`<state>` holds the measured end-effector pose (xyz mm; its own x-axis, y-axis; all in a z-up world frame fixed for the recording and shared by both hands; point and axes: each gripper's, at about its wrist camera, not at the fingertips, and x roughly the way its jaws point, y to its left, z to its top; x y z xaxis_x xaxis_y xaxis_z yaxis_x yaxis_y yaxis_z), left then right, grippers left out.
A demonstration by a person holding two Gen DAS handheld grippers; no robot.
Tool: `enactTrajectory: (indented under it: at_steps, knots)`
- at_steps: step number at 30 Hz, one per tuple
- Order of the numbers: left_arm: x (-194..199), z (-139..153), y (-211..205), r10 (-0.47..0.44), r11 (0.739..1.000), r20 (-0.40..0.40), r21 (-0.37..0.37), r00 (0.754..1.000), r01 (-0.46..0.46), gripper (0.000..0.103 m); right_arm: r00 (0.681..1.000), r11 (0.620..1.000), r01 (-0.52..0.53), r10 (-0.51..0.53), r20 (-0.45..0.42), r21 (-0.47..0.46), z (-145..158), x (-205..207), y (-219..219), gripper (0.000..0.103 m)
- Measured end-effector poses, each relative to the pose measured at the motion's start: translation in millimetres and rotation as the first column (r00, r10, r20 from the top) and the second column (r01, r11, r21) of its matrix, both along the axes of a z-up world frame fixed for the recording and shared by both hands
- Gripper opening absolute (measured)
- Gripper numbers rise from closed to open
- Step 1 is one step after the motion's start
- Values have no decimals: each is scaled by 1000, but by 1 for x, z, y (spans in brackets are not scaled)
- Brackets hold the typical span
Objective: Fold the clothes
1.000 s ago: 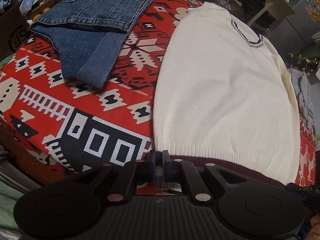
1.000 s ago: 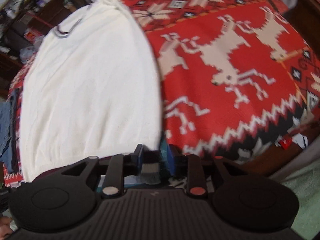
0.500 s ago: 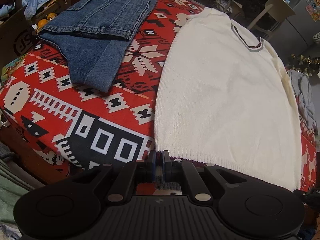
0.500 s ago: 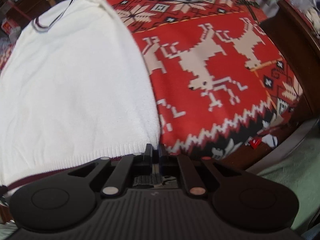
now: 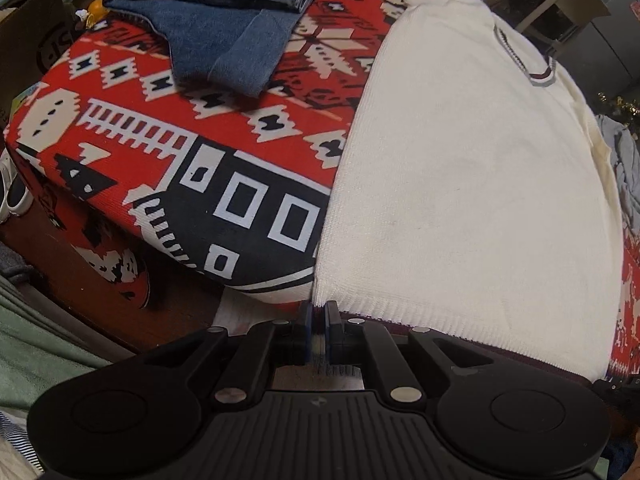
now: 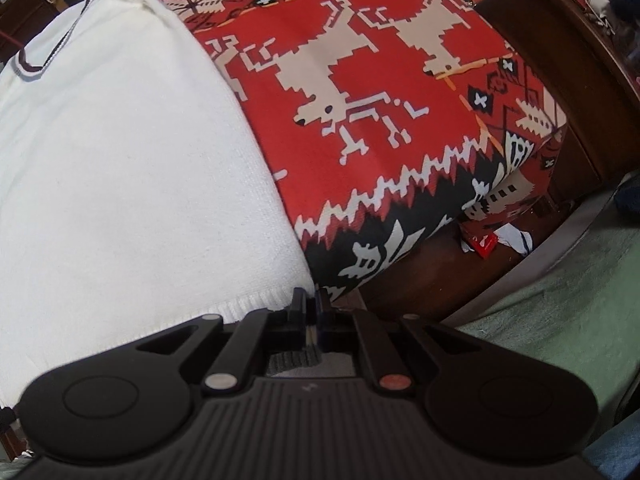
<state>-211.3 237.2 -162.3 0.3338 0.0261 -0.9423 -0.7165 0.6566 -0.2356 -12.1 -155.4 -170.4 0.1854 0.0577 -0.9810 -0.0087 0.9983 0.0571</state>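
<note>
A white knit sweater (image 5: pixel 468 168) with a dark maroon hem and collar trim lies flat on a red patterned blanket (image 5: pixel 160 128). My left gripper (image 5: pixel 319 310) is shut on the sweater's hem at its near left corner. In the right wrist view the same sweater (image 6: pixel 120 168) fills the left half, and my right gripper (image 6: pixel 309 300) is shut on its near right hem corner. The hem stretches between the two grippers, lifted off the bed's front edge.
Folded blue jeans (image 5: pixel 228 12) lie at the far left of the blanket. A cardboard box (image 5: pixel 28 52) stands beyond the left edge. A dark wooden bed frame (image 6: pixel 560 64) runs along the right, with green floor covering (image 6: pixel 560 320) below.
The right gripper went from open around the hem corner to shut on it. Both grippers have pulled back and up from the bed edge, drawing the hem toward me.
</note>
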Motion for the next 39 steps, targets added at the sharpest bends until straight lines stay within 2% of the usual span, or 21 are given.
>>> enactTrajectory:
  at_steps: [5, 7, 8, 11, 14, 16, 17, 18, 21, 23, 25, 29, 31, 34, 36, 39]
  knots:
    - [1, -3, -1, -32, 999, 12, 12, 999, 32, 7, 1000, 999, -1, 0, 21, 46, 1, -5, -8, 7]
    - [-2, -2, 0, -28, 1000, 22, 7, 999, 28, 12, 1000, 997, 0, -2, 23, 76, 2, -6, -14, 10]
    - [-3, -2, 1, -25, 1000, 25, 2, 999, 25, 16, 1000, 996, -12, 9, 26, 83, 3, -6, -16, 18]
    - [-8, -2, 4, -17, 1000, 29, -14, 999, 17, 28, 996, 996, -46, 39, 80, 76, 13, -10, -21, 33]
    - [-15, 1, 6, -1, 1000, 47, -13, 999, 2, 36, 986, 996, -70, 60, 155, 57, 28, -12, -25, 45]
    - [-19, 5, 8, 14, 1000, 64, -16, 998, -13, 43, 974, 994, -95, 80, 214, 62, 38, -13, -27, 59]
    - [-22, 7, 9, 22, 1000, 75, -18, 997, -21, 45, 966, 991, -113, 93, 243, 69, 43, -14, -27, 71]
    - [-22, 12, 8, 21, 1000, 97, -17, 995, -19, 45, 956, 988, -135, 109, 271, 80, 48, -15, -25, 80]
    - [-24, 25, 5, 15, 1000, 161, -17, 987, -13, 47, 926, 975, -201, 158, 343, 94, 61, -23, -18, 90]
    - [-24, 34, 2, 11, 1000, 204, -16, 979, -8, 56, 904, 965, -245, 195, 381, 89, 67, -29, -10, 92]
    - [-19, 45, -6, -32, 999, 251, 21, 967, 28, 61, 881, 954, -287, 229, 414, 82, 72, -35, -1, 97]
    - [9, 52, -21, -128, 986, 240, 139, 962, 96, 63, 842, 928, -368, 309, 442, 53, 69, -41, 29, 99]
    - [26, 47, -25, -166, 980, 220, 148, 961, 135, 63, 821, 916, -401, 347, 452, 24, 66, -43, 45, 100]
    - [47, 33, -31, -217, 971, 201, 140, 955, 191, 64, 806, 902, -431, 383, 451, 6, 59, -43, 62, 101]
    - [59, 24, -37, -254, 960, 187, 165, 949, 225, 65, 797, 893, -449, 400, 453, 2, 53, -42, 71, 102]
    - [67, 13, -46, -293, 950, 186, 166, 938, 264, 69, 803, 890, -456, 418, 424, -13, 31, -38, 82, 102]
